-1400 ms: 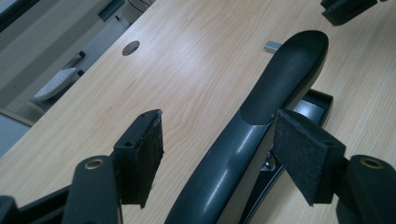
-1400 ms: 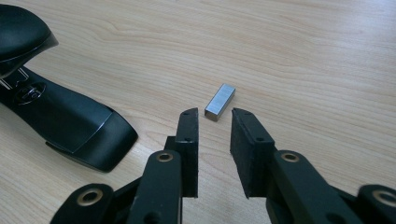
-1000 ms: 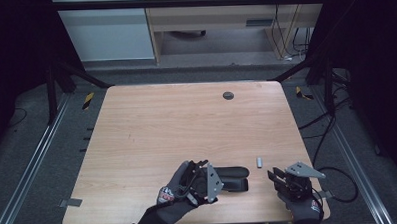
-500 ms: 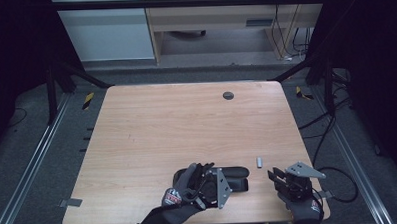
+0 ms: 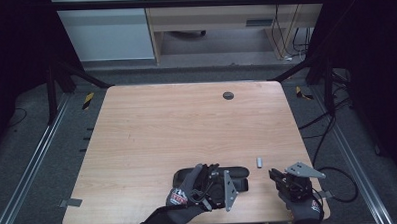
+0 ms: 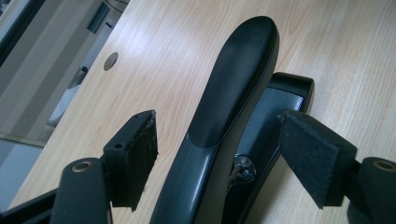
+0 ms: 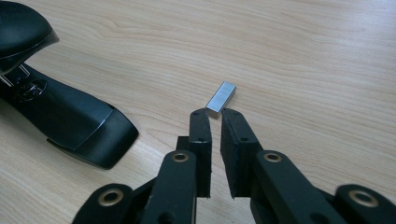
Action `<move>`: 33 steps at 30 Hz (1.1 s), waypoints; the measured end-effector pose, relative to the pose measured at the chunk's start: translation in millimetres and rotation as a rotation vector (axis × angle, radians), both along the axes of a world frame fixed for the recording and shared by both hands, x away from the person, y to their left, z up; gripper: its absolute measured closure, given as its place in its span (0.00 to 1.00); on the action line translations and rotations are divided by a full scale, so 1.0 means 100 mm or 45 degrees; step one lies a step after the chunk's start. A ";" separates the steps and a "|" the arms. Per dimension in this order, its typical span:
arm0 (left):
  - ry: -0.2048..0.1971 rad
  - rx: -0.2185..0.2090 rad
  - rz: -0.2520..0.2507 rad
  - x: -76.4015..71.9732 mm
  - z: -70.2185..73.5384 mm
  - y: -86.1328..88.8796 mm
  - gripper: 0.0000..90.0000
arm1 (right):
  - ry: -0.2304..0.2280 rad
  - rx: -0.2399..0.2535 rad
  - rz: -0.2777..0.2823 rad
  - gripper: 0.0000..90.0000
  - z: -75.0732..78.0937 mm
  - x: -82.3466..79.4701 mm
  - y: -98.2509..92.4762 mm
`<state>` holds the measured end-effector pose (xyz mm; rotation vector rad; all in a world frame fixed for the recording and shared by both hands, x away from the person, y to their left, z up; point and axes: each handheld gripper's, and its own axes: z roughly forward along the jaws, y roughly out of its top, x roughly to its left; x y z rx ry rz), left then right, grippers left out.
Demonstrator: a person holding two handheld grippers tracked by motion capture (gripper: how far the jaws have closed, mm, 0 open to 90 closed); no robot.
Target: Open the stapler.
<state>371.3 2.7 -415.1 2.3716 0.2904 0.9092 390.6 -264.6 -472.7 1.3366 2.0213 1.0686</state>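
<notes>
Stapler [image 5: 223, 173] near table's [image 5: 152, 128] front edge, staple strip [image 5: 259, 162] just right of it, cable hole [image 5: 228, 95] far behind.

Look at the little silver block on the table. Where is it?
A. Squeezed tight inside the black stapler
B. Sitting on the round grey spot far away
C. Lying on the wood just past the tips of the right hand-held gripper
C: the silver block lies flat on the wood just beyond the tips of the right hand-held gripper, apart from the black stapler.

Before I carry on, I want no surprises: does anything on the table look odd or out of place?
The black stapler lies swung open, top arm lifted off its base, and a staple strip lies loose on the table beside it.
</notes>
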 end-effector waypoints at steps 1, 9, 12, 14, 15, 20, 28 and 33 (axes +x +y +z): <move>0.000 0.000 0.000 0.00 0.00 0.00 0.31 | 0.001 0.001 0.000 0.93 0.00 0.00 0.00; -0.040 0.064 -0.016 -0.02 -0.04 -0.08 0.32 | 0.014 0.001 0.007 1.00 0.01 -0.01 0.01; -0.063 0.083 -0.015 -0.03 -0.06 -0.11 0.32 | 0.017 -0.003 0.003 1.00 0.00 -0.01 0.02; -0.069 0.096 -0.015 -0.02 -0.07 -0.13 0.32 | 0.010 -0.015 0.009 1.00 0.00 0.00 0.01; -0.065 0.099 -0.014 -0.01 -0.07 -0.14 0.32 | 0.011 -0.013 0.007 1.00 0.00 -0.01 0.01; -0.069 0.135 -0.014 0.03 -0.12 -0.18 0.33 | 0.001 -0.003 0.013 1.00 0.01 -0.02 0.01; -0.054 0.170 -0.019 0.08 -0.17 -0.24 0.34 | 0.006 0.005 0.031 1.00 0.02 -0.03 0.03; -0.061 0.208 -0.015 0.11 -0.18 -0.27 0.34 | 0.009 0.005 0.038 1.00 0.02 -0.03 0.04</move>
